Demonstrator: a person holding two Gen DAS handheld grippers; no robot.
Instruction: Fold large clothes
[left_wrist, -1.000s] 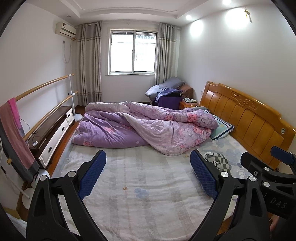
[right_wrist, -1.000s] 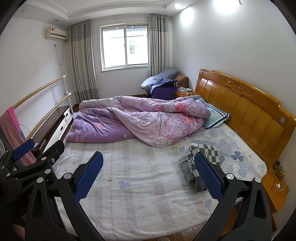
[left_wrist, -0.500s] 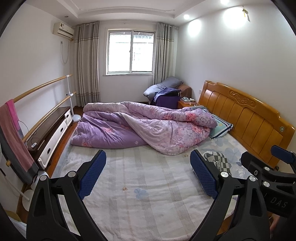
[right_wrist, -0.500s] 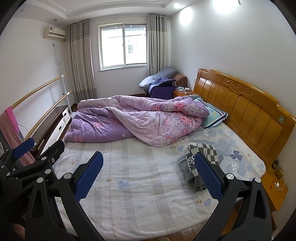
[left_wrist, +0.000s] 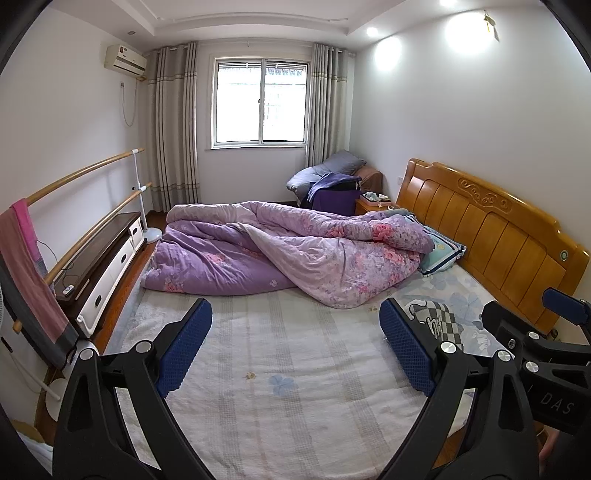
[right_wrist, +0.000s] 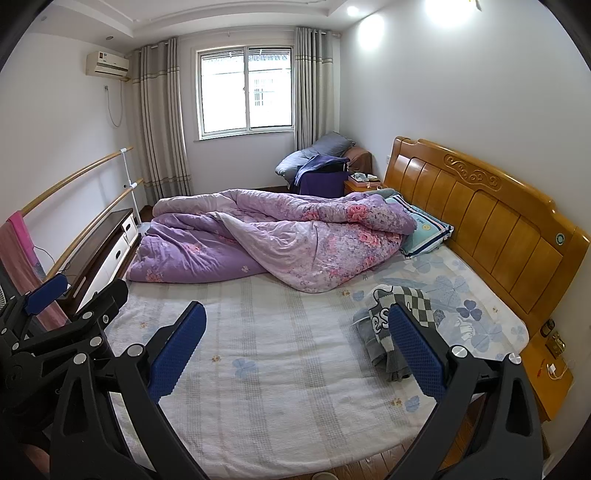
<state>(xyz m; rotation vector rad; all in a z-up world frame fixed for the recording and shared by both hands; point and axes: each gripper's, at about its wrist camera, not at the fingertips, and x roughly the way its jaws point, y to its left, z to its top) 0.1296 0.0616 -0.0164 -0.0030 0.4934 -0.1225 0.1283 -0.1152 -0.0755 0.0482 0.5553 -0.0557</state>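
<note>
A folded grey and white checkered garment (right_wrist: 400, 314) lies on the bed (right_wrist: 288, 369) near the headboard side, partly behind my right gripper's right finger; in the left wrist view the garment (left_wrist: 439, 317) shows beyond the right pad. My left gripper (left_wrist: 295, 347) hangs open above the near part of the bed, nothing between its blue pads. My right gripper (right_wrist: 295, 347) is also open and empty, held over the bed's near edge. Each gripper appears at the side of the other's view.
A rumpled purple floral quilt (left_wrist: 288, 254) covers the far half of the bed, with a striped pillow (right_wrist: 424, 229) by the wooden headboard (right_wrist: 491, 214). A low cabinet (left_wrist: 103, 258) and a rail with a pink towel (left_wrist: 26, 258) stand left. A nightstand (right_wrist: 550, 369) is at right.
Both grippers have drifted slightly back and right from the bed; the view shifts a little. Jaws stay open and nothing was picked up.
</note>
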